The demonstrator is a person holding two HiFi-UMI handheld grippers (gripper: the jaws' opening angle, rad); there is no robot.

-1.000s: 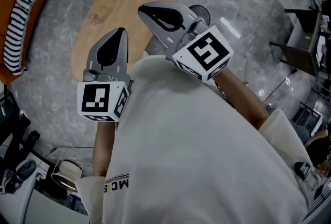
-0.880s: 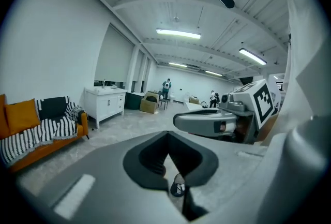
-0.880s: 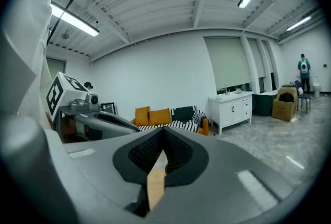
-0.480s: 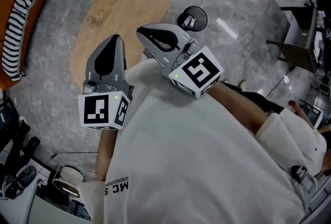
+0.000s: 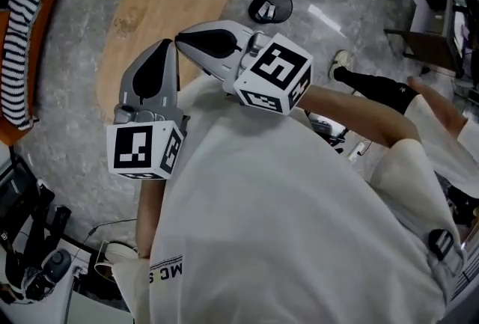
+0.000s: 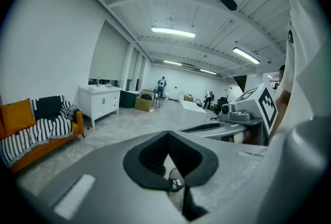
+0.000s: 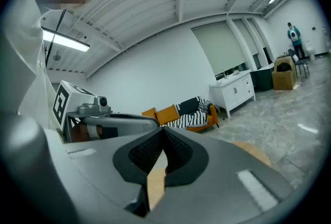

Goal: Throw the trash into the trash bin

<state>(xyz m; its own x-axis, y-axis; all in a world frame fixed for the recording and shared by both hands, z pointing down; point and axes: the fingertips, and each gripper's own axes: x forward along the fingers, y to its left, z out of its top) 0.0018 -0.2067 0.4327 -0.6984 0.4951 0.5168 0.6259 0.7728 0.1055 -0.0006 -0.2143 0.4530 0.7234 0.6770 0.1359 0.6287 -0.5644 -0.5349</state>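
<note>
A black mesh trash bin (image 5: 270, 4) stands on the grey floor with white scraps inside, just right of an oval wooden table (image 5: 161, 4). The bin (image 6: 175, 180) also shows small through the slit under the left jaws. I see no loose trash on the table or in either gripper. My left gripper (image 5: 170, 45) is held at chest height over the table's near edge, jaws shut and empty. My right gripper (image 5: 181, 41) points left, its tip almost touching the left one's tip, shut and empty too. Each gripper shows in the other's view: the right gripper's marker cube (image 6: 261, 108), the left gripper's marker cube (image 7: 63, 105).
An orange sofa (image 5: 9, 117) with a striped blanket (image 5: 22, 31) lines the left edge. Another person's black-trousered leg (image 5: 370, 85) stands on the floor right of the bin. Dark furniture (image 5: 430, 46) sits at the far right, cables and gear (image 5: 30, 263) at the bottom left.
The right gripper has swung left until its tip meets the left gripper's tip. The bin has come fully into view and a person's leg has appeared at the right.
</note>
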